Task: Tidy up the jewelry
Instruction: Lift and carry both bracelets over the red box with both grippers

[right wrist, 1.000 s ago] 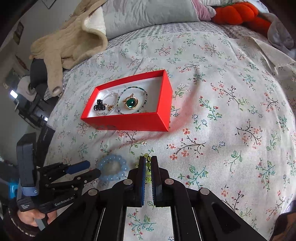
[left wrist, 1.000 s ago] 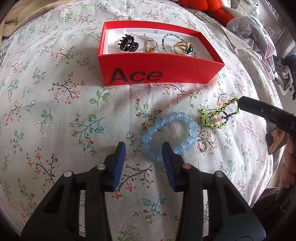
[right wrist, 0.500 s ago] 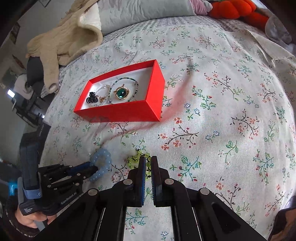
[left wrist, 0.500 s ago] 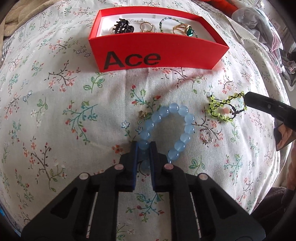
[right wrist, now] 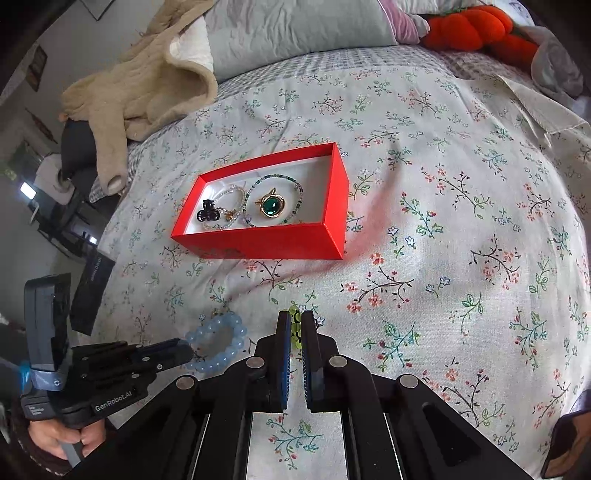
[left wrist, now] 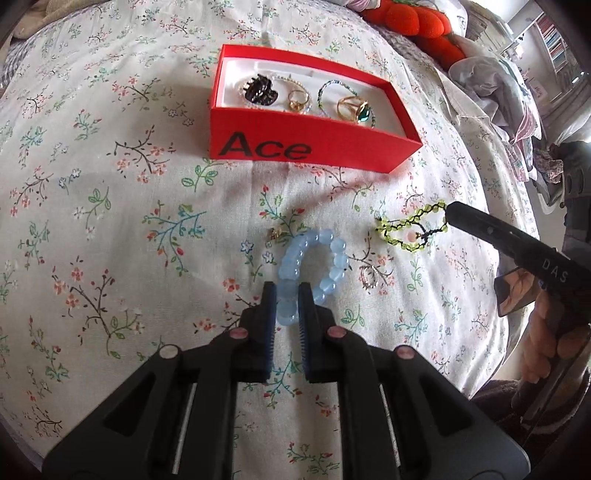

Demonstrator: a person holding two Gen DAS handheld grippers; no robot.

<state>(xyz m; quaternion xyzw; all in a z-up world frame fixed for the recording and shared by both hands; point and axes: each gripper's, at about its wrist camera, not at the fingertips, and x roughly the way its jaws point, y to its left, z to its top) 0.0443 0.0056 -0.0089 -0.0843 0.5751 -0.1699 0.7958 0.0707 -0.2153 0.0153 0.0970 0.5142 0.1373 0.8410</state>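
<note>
A pale blue bead bracelet (left wrist: 314, 258) hangs from my left gripper (left wrist: 287, 295), which is shut on its near beads just above the floral bedspread. The same bracelet (right wrist: 218, 343) shows at the left gripper's tip (right wrist: 184, 350) in the right wrist view. My right gripper (right wrist: 294, 325) is shut on a yellow-green beaded bracelet (right wrist: 294, 321); that bracelet (left wrist: 410, 227) dangles from its black tip (left wrist: 448, 216). A red box (left wrist: 314, 147) marked "Ace" holds a black hair claw (left wrist: 260, 90), a gold ring (left wrist: 297, 101), a beaded bracelet and a green-stone ring (left wrist: 356, 110).
A small silver ring (left wrist: 369, 277) and a tiny gold piece (left wrist: 275, 232) lie on the bedspread near the blue bracelet. A beige garment (right wrist: 136, 88), a grey pillow (right wrist: 295, 33) and an orange plush (right wrist: 476, 29) sit at the bed's far end.
My left gripper closed on the blue bracelet and has lifted it off the bedspread, so the loop now hangs narrower. The right gripper kept hold of the green bracelet and stayed put.
</note>
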